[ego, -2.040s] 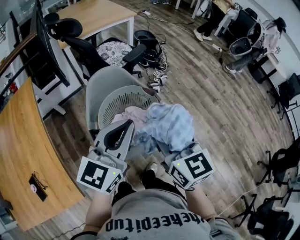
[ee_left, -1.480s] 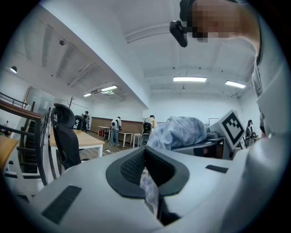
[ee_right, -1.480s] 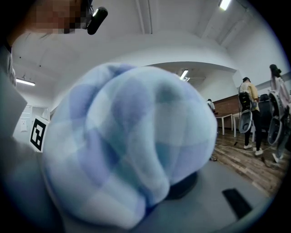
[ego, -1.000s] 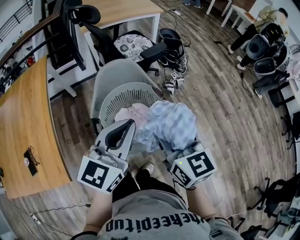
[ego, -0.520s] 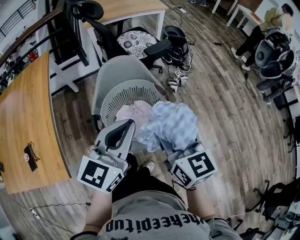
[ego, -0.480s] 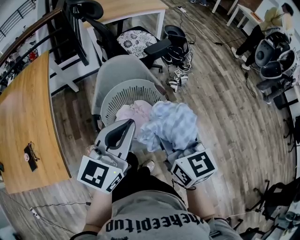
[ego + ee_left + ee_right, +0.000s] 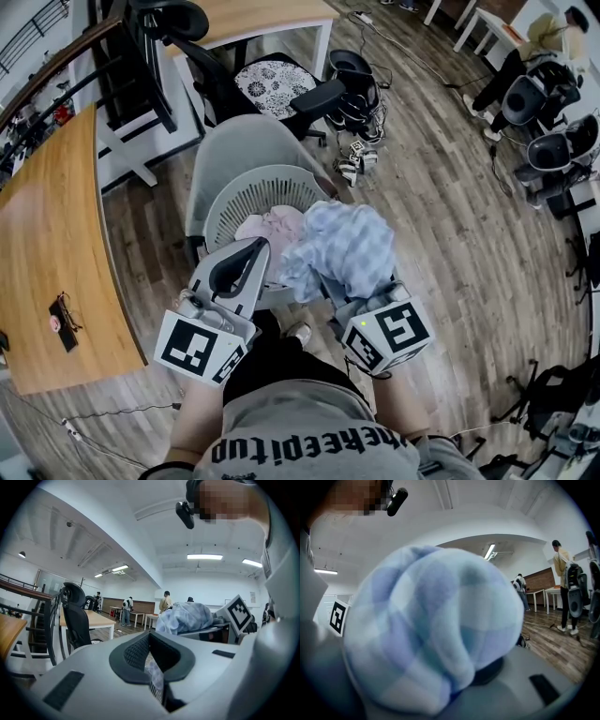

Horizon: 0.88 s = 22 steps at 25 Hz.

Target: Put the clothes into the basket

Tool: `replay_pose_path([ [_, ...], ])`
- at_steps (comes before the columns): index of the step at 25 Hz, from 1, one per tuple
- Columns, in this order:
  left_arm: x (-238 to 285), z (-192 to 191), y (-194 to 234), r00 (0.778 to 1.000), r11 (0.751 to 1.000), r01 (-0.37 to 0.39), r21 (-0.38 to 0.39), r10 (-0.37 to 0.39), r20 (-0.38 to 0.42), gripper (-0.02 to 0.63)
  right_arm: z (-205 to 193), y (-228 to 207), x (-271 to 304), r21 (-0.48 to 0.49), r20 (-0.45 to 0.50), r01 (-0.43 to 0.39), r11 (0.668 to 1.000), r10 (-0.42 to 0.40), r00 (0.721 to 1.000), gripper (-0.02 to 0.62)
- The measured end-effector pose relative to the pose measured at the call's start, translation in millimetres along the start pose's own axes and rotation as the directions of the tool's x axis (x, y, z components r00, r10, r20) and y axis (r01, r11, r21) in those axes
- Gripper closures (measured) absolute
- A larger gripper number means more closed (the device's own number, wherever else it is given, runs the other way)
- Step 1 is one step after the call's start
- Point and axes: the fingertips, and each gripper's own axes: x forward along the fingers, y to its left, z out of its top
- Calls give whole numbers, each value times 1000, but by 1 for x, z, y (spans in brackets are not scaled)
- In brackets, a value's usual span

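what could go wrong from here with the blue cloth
1. The blue cloth bulges far out of the right gripper. The jaws may hold only a fold, so the bundle could slip out.
2. It hangs over the right rim of the basket, not its middle. Let go now, part of it may spill onto the floor.

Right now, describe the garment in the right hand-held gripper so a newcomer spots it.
Find the grey slatted basket in front of the person. At its right edge, the right hand-held gripper grips a bunched cloth: pale blue checks, unlike the pink garment inside the basket.
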Motion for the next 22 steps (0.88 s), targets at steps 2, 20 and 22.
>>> replay_pose_path([
  [2,1,0,7,1000,1000,0,-3,0,-1,592,1,1,7,0,-3,1,1000,-1,1000,376],
  [20,26,-7,74,998,999,31,-40,-32,-44,592,-12,-5,75,27,-84,40,999,-37,996,376],
  [22,29,-10,83,998,998,33,-45,-35,-54,592,-17,-6,84,34,-99,44,998,-40,994,376],
])
